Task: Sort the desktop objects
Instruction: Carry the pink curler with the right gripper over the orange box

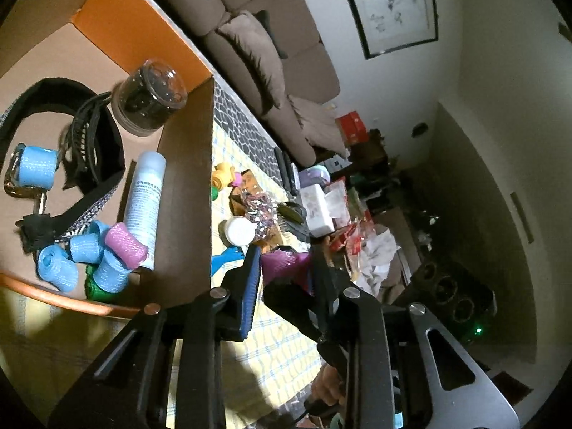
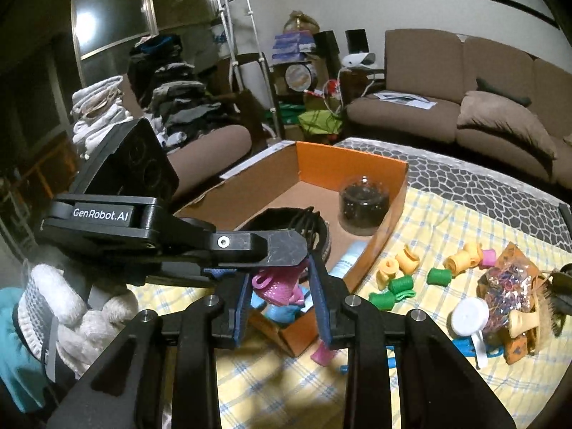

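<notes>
Pink hair roller [image 1: 282,262] gripped in left tongs [image 1: 284,268], held just outside cardboard box [image 1: 186,186] wall; judged carried for drop-in with like items. Right view: second pink roller [image 2: 277,286] between right tongs [image 2: 279,293] above box near corner, fingers closed on it. Box holds four blue rollers [image 1: 57,273], one pink roller [image 1: 126,245], white tube [image 1: 144,203], domed jar [image 1: 150,96], black belt, claw clip. On table, unsorted: three green rollers [image 2: 400,284], about four yellow rollers [image 2: 398,262], white lid [image 2: 469,316].
</notes>
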Tool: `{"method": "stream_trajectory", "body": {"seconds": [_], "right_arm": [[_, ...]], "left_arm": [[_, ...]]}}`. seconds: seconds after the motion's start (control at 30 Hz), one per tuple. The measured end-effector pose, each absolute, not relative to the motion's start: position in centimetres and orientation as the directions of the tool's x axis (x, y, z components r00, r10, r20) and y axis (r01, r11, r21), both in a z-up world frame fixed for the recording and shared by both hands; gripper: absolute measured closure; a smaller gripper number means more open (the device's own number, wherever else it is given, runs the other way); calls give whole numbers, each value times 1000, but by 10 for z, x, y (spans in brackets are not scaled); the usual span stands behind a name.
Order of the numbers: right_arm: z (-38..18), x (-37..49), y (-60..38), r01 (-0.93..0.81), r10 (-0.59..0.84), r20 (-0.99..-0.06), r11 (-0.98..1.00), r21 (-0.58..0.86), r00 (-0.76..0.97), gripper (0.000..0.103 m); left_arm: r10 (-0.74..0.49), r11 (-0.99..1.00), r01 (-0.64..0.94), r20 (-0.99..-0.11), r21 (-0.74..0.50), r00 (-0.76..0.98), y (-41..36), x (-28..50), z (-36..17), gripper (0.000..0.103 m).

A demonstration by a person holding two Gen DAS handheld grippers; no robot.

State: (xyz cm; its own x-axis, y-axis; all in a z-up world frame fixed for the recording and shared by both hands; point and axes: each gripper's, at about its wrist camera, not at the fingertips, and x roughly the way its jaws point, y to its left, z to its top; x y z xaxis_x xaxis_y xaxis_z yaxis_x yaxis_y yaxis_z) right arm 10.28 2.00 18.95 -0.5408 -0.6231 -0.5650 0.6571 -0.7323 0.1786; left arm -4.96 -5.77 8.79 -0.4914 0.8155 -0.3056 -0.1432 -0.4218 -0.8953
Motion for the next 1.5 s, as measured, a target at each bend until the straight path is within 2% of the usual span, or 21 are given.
{"method": "stream_trajectory", "body": {"seconds": [0.03, 0.13, 0.23, 0.37, 0.57, 0.73, 0.93, 1.0, 1.07, 1.3, 1.5], "right_arm": [[189, 103, 21, 651, -615, -569, -739, 174, -546, 69], [190, 103, 27, 635, -600, -572, -754, 170, -559, 43], [186, 97, 45, 603, -598, -581, -768, 219, -551, 41], [160, 80, 61, 526, -570, -655, -797, 295, -496, 41], [118, 70, 54, 490, -527, -748, -814, 310, -403, 56], [97, 70, 33, 511, -494, -798, -812, 282, -346, 58], [77, 70, 17, 533, -417, -847, -823, 196, -330, 66], [75, 70, 16, 534, -409, -849, -825, 188, -334, 69], [73, 70, 17, 530, -417, -847, -824, 201, -328, 77], [95, 68, 23, 501, -425, -829, -839, 210, -363, 78], [144, 71, 40, 475, -463, -755, -849, 229, -464, 78]], "left_arm": [[810, -428, -140, -311, -893, -497, -58, -49, 88, 78], [794, -442, -126, -322, -888, -516, -65, -50, 87, 78], [777, -465, -123, -338, -877, -532, -71, -51, 88, 80], [771, -472, -124, -340, -873, -539, -73, -52, 89, 82], [763, -483, -110, -356, -869, -540, -73, -53, 86, 82], [761, -486, -107, -360, -867, -540, -73, -53, 85, 82], [759, -489, -103, -364, -866, -540, -77, -53, 86, 82], [757, -490, -102, -365, -866, -542, -78, -53, 85, 82], [755, -492, -101, -366, -865, -544, -81, -52, 85, 82], [743, -503, -93, -376, -859, -554, -90, -49, 87, 82], [718, -535, -81, -401, -841, -569, -98, -47, 88, 82]]}}
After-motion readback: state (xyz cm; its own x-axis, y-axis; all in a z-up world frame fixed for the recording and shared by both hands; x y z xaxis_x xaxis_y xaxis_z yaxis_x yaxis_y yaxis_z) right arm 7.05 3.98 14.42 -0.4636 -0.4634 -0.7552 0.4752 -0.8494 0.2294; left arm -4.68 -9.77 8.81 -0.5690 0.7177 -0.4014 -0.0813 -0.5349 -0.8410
